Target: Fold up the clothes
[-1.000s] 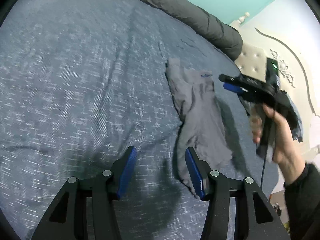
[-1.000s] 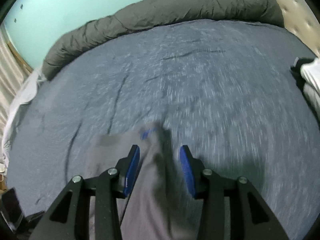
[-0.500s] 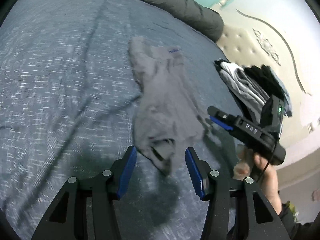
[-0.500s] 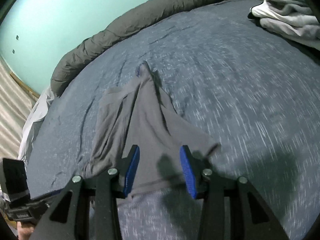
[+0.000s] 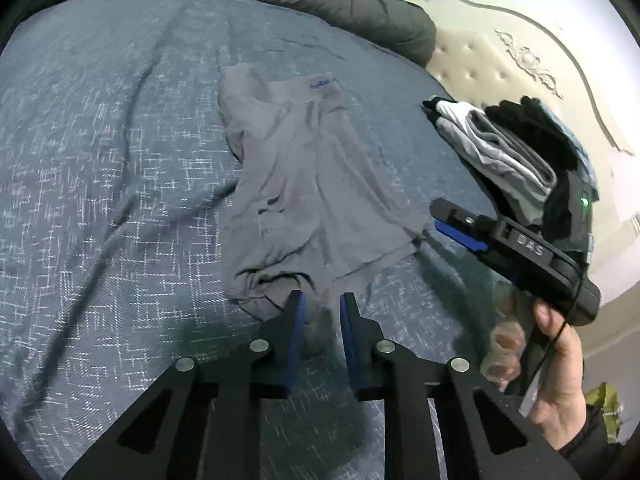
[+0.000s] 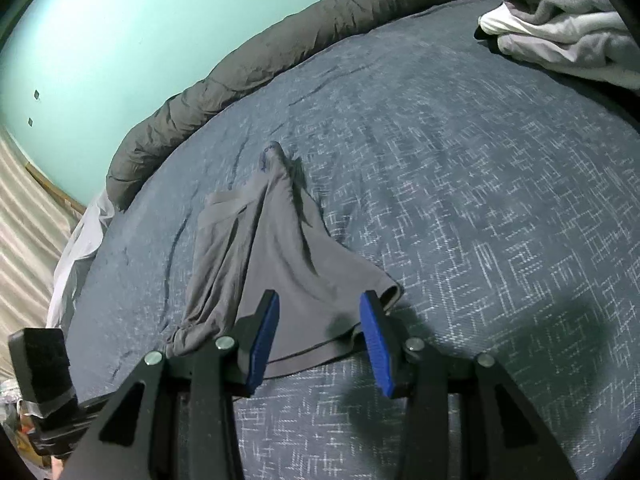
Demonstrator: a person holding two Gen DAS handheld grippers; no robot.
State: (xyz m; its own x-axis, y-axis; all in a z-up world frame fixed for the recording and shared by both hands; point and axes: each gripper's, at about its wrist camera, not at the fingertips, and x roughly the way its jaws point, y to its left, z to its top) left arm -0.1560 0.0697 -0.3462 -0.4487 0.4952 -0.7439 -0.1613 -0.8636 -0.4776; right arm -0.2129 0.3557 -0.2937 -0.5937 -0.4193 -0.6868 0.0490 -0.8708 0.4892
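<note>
Left wrist: grey shorts (image 5: 304, 184) lie crumpled on the bed (image 5: 100, 160); left tool (image 5: 320, 312) is closing on the near hem, cloth between its pads. Thin, limp, light, so pinch hem corners.

Right wrist: right tool (image 6: 318, 336) apart, empty, over the other hem corner.

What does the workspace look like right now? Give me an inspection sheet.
Surface: blue patterned bedspread, wrinkled.
Job's things: grey shorts lying crumpled on the bedspread.
Clutter: pile of clothes near the headboard.
Grippers: left gripper closing, shorts' hem between its fingers; right gripper open over the other hem, held by a hand.
Cables: thin black cable at the right gripper.
Surroundings: dark rolled duvet, teal wall.
</note>
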